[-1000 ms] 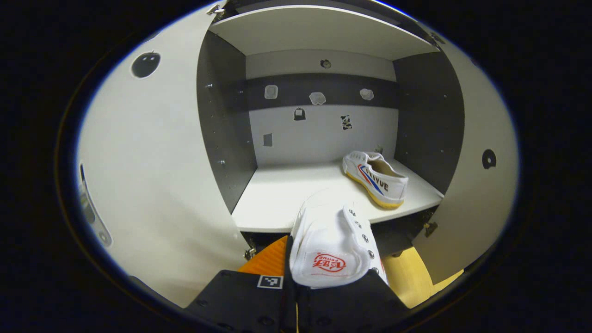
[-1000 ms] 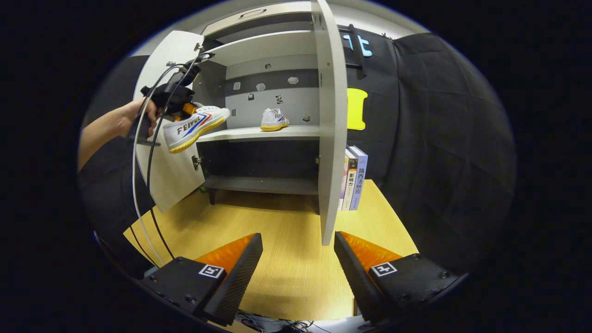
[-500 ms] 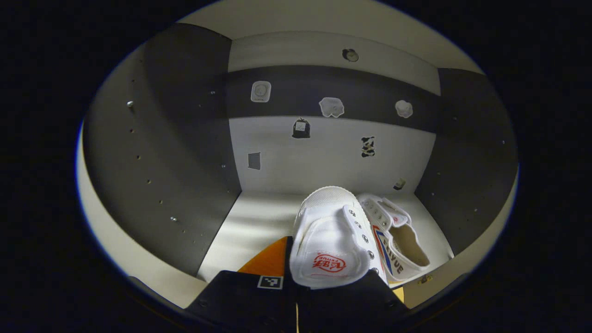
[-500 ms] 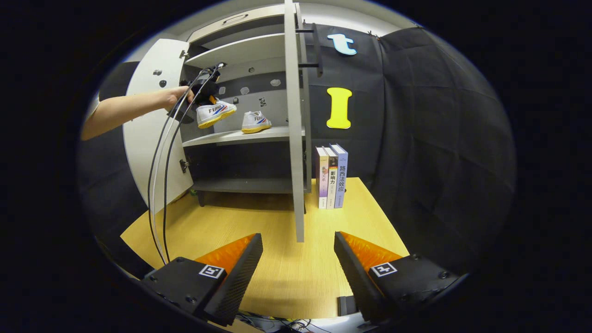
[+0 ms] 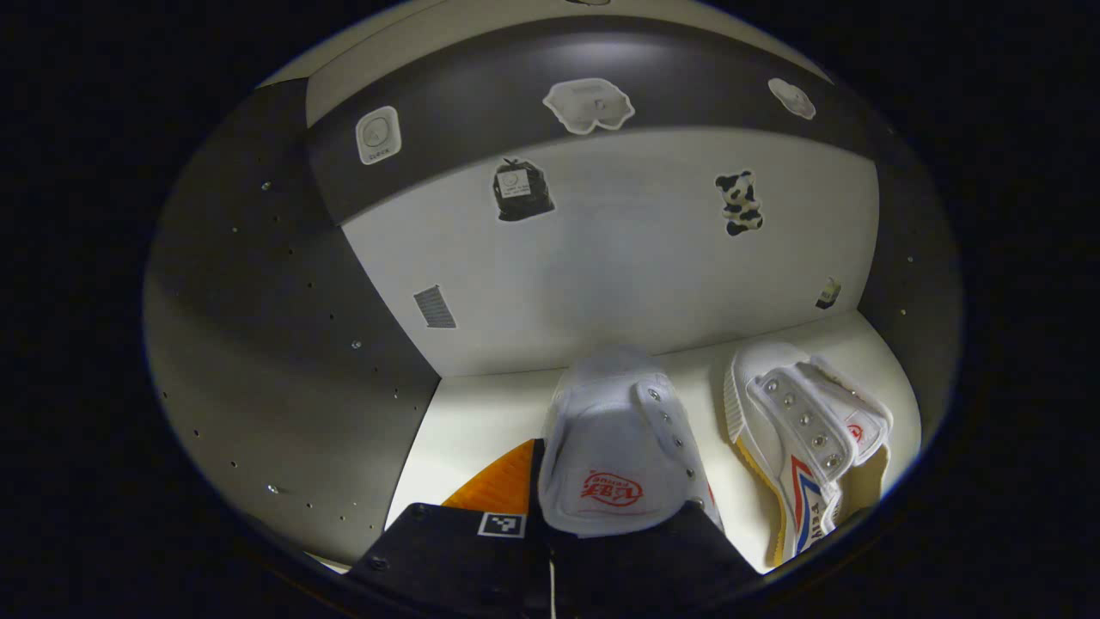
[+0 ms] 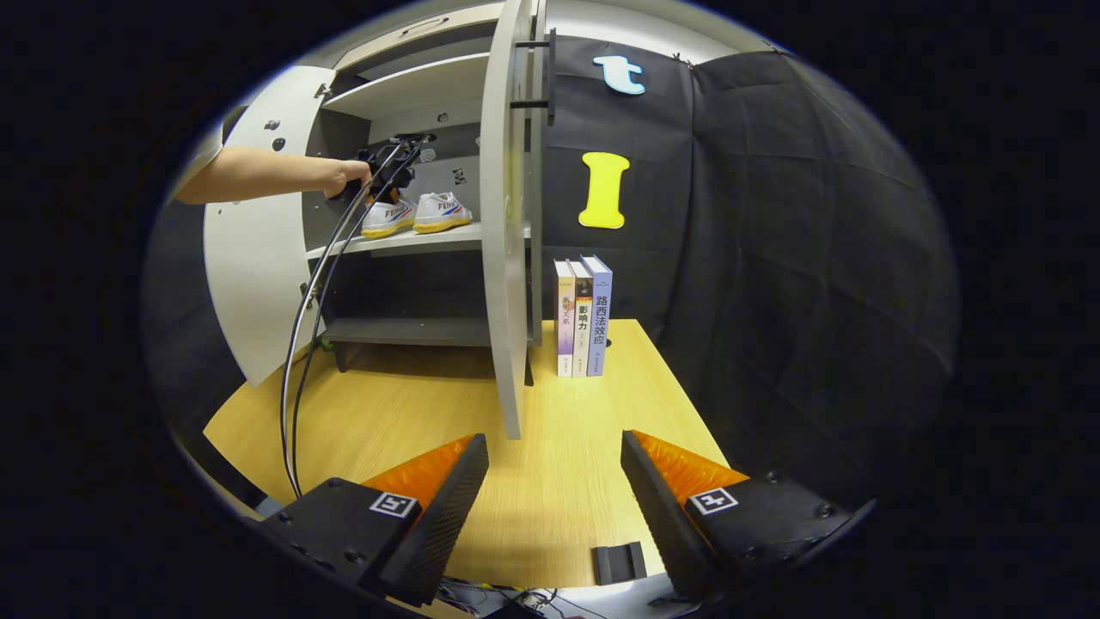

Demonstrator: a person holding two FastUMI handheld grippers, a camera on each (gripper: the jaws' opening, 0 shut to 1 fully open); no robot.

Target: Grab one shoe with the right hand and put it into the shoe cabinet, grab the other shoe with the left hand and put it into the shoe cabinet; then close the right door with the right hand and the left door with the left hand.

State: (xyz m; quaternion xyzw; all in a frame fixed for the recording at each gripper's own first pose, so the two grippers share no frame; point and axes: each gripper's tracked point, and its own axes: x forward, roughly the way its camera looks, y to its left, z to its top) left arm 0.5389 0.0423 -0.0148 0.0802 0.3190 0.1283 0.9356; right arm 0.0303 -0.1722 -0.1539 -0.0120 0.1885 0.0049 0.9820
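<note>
Where the left tongs (image 5: 550, 550) grip the shoe (image 5: 614, 447), its heel is hidden.

Left tool (image 5: 550, 524) grips shoe (image 5: 614, 447) beside second shoe (image 5: 803, 438).

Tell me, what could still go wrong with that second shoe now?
The held shoe is close beside the first shoe on the shelf; lowering it carelessly might bump that one. The left hand-held gripper clamps its heel, so pulling out early could drag it back. Both doors stay open.
</note>
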